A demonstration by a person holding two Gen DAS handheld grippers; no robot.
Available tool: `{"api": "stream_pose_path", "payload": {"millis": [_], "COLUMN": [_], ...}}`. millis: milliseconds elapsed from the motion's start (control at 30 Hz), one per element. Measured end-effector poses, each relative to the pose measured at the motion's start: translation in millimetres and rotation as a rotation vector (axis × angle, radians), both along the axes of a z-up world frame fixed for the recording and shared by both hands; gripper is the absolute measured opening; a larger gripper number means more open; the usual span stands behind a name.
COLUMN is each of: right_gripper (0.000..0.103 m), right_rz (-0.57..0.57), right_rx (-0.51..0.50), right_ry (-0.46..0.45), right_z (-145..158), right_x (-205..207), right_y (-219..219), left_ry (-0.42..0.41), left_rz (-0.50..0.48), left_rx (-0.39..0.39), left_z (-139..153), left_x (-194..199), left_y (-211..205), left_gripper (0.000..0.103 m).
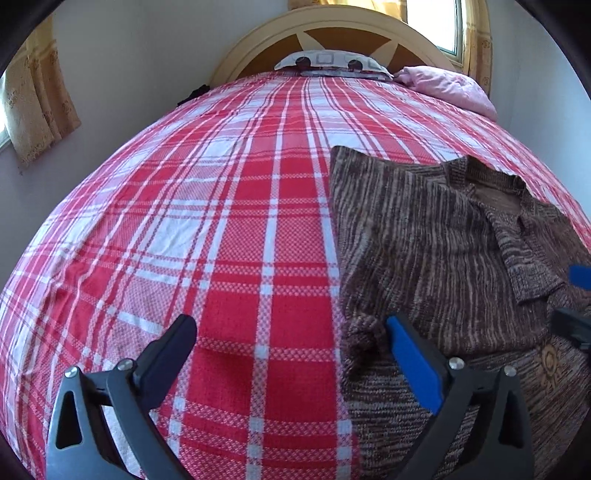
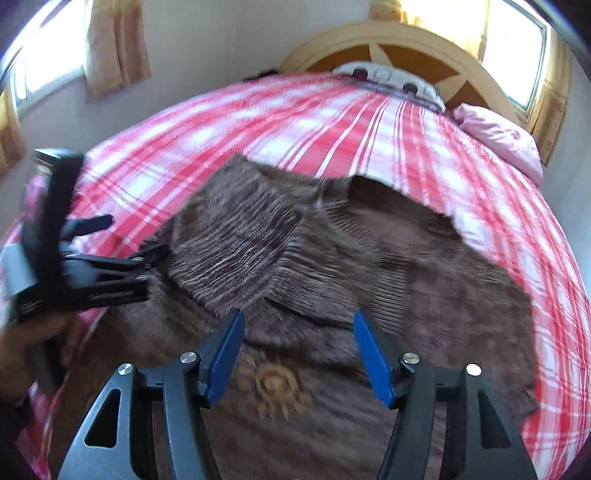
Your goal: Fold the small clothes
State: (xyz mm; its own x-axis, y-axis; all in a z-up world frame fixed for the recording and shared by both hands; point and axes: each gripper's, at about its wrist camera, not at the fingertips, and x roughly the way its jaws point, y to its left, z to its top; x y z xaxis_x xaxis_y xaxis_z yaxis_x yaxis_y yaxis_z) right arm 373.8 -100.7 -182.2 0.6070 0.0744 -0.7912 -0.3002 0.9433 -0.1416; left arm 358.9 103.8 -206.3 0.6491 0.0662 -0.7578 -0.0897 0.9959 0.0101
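The bed [image 1: 221, 221] gives me a flat folding surface. On it lies the brown sweater [image 1: 424, 229], one side folded inward. My left gripper [image 1: 291, 332] gapes empty at the sweater's edge; my right gripper [image 2: 299, 332] hovers above it, jaws apart, empty.

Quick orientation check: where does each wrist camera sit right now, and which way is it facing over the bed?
Left wrist: sits on the left gripper, facing the headboard over the plaid bedspread, brown sweater at right; its own open fingers show.
Right wrist: sits on the right gripper, over the sweater; its own open fingers, the left gripper and a hand show.
Shared: sweater, bedspread, headboard, pink pillow.
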Motion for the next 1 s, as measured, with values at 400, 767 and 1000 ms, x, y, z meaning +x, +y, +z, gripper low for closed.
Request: {"api": "stream_pose_path", "payload": {"millis": [400, 767, 1000], "right_gripper": [0.062, 0.058, 0.014], "right_rz": [-0.412, -0.15, -0.16], "right_rx": [-0.091, 0.193, 0.12], "right_ry": [-0.109, 0.068, 0.108], "right_z": [21, -3, -16], "right_x": [63, -5, -25], "right_y": [-110, -65, -71], "left_ry": [0.008, 0.009, 0.009], "left_rz": [-0.006, -0.007, -0.007], "left_rx": [-0.082, -0.085, -0.084], "left_z": [-5, -5, -5], "left_x": [1, 1, 1], "left_y": [8, 9, 9], "left_gripper": [0.103, 0.103, 0.103]}}
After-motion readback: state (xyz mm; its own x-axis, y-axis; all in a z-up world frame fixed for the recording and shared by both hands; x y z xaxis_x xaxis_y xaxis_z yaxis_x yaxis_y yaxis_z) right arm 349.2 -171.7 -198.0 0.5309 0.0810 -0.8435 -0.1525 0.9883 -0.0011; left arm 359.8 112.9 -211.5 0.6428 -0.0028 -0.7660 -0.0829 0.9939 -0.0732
